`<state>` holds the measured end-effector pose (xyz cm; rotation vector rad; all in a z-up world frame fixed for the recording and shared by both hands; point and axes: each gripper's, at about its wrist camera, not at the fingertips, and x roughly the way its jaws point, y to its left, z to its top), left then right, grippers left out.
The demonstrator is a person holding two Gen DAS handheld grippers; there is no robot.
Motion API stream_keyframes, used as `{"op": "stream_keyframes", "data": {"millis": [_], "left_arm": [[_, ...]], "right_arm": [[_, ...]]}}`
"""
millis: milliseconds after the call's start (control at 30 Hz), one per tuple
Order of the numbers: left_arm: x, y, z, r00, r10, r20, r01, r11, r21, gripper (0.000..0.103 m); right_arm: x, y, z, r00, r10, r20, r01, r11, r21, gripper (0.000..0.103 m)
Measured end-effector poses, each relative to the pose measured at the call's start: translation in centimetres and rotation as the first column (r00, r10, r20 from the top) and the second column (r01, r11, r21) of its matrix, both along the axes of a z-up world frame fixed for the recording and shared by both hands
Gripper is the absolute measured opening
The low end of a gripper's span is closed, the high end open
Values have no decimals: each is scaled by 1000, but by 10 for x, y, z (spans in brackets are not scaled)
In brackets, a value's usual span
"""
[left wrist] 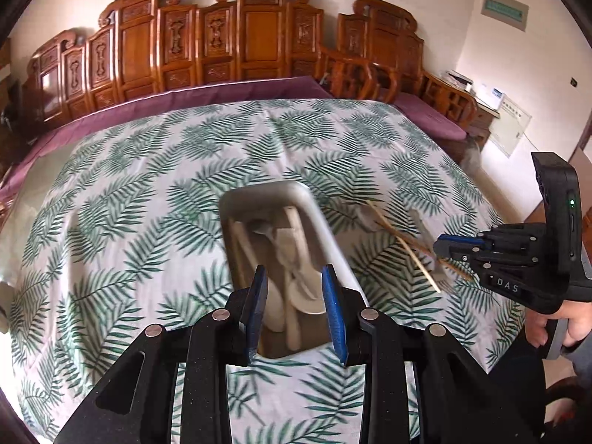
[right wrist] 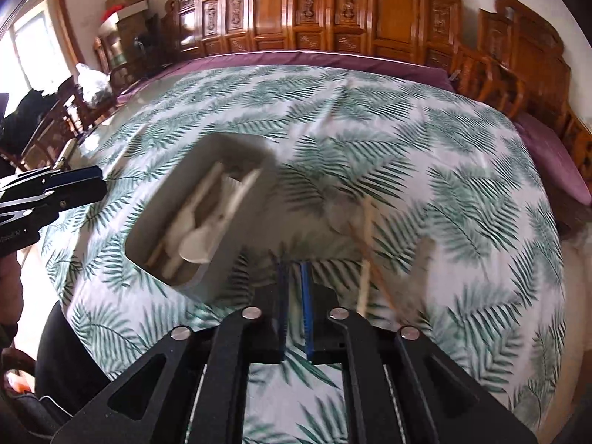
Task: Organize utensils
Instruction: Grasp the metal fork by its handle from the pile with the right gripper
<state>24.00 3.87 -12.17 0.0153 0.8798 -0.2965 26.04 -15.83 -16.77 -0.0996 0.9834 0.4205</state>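
Note:
A white rectangular tray (left wrist: 325,236) sits mid-table and holds several pale spoons and chopsticks (left wrist: 292,259). My left gripper (left wrist: 294,277) is open and empty, hovering over the tray's near end. To the right, loose chopsticks (left wrist: 407,244) and a pale spoon (left wrist: 368,218) lie on the cloth. My right gripper (left wrist: 438,248) hovers over them. In the right wrist view the tray (right wrist: 155,218) is at left, the chopsticks (right wrist: 366,259) lie just right of my right gripper (right wrist: 295,273), whose jaws stand narrowly apart with nothing between them. The view is blurred.
The table wears a white cloth with green fern leaves (left wrist: 148,199). A carved wooden bench with purple cushions (left wrist: 222,88) runs along the far edge. Wooden chairs (right wrist: 55,125) stand at the table's left. The holder's hand (left wrist: 555,329) is at right.

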Motion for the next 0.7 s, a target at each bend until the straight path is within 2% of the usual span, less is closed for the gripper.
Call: {"op": "stream_keyframes", "data": {"millis": [67,100,700], "left_arm": [[0,-10,-2,1000,-17,-2,17,1000,1,45],[0,-15,-3,1000,-27,-4,27,1000,1,46],[0,-71,-25,991,-116,-71,117,993,10,46]], "right_arm": [[-2,-16,-4,999,-32,-9,32,999,1,10],[-3,-23,-6,999,-46,-12,46,999,4,10],[1,-75,-52,990,-107,-88,103,993,-56,11]]}}
